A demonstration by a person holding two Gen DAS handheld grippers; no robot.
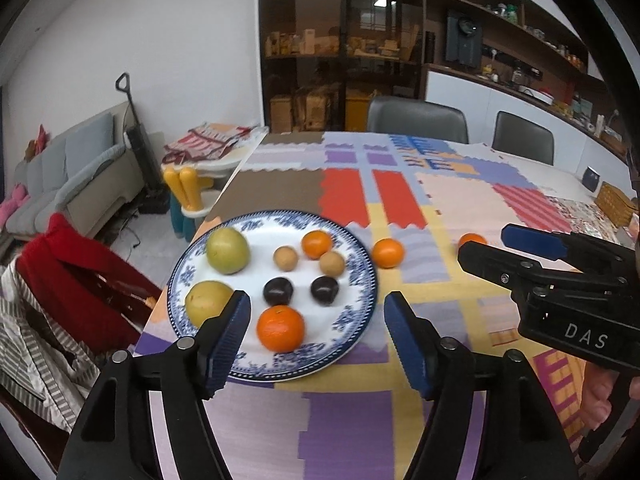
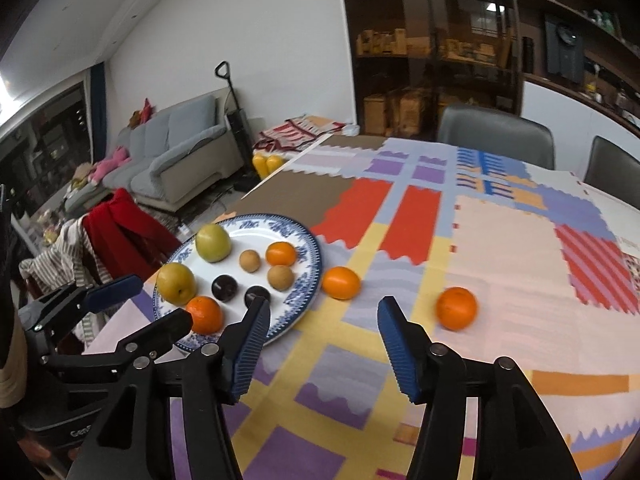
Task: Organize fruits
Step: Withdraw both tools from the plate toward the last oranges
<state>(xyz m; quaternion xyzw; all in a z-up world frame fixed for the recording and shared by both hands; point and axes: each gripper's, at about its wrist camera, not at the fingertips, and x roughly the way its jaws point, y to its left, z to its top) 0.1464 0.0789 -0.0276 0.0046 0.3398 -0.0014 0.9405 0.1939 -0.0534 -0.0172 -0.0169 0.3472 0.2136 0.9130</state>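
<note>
A: Hidden or unclear?
B: One dark plum sits partly behind the right gripper finger; the two small tan fruits, possibly longans, are hard to name.

A: Grippers?
B: Both spread, empty. The left gripper brackets the plate's near orange without contact.

A: Plate contents?
B: Two green-yellow fruits, two plums, two oranges, the tan pair. Two oranges lie right of the plate.

Far orange half hidden behind right hand-held gripper, shelf items blurred
</note>
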